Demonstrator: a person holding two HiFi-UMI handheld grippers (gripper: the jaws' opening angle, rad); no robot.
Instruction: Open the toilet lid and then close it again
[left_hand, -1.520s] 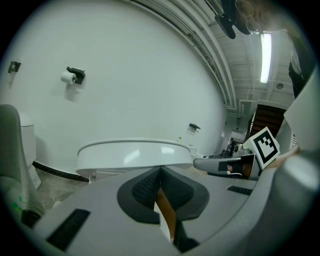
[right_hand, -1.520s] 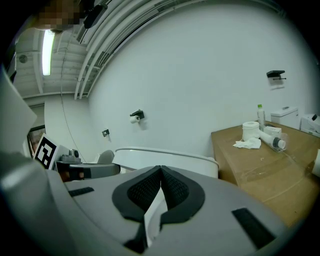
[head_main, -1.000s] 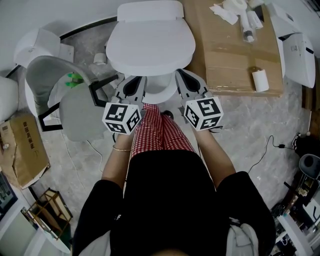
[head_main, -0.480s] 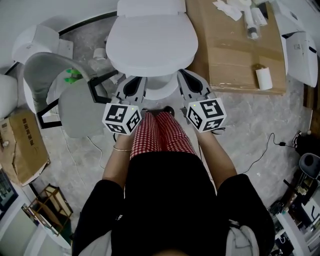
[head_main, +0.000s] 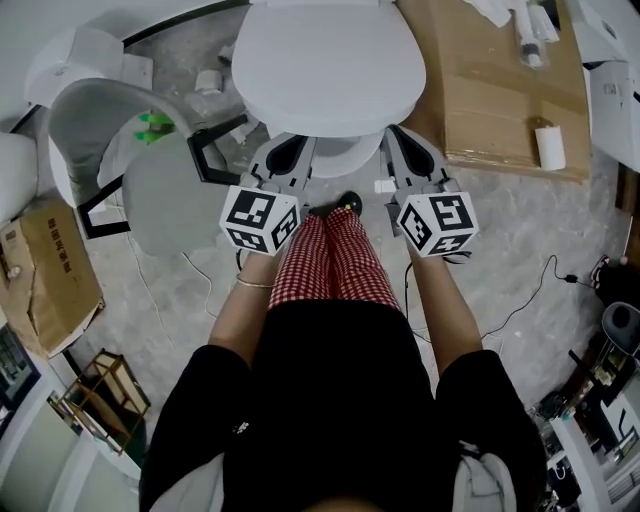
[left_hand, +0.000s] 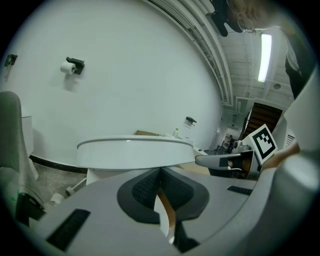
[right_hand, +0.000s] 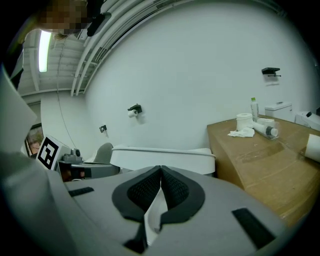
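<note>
Left tongs (head_main: 292, 150) and right tongs (head_main: 398, 146), both closed on nothing, tilt slightly downward just before the lowered toilet lid (head_main: 328, 65)'s front rim; a cardboard box (head_main: 500, 90) stands near on the right.

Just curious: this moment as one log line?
toilet lid: down | left gripper: shut, empty, near lid front | right gripper: shut, empty, near lid front

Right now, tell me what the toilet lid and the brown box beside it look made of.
Toilet lid: probably hard plastic, going by its smooth white surface, soft sheen and thin moulded rim. Brown box: cardboard, going by its matte brown, creased top.
</note>
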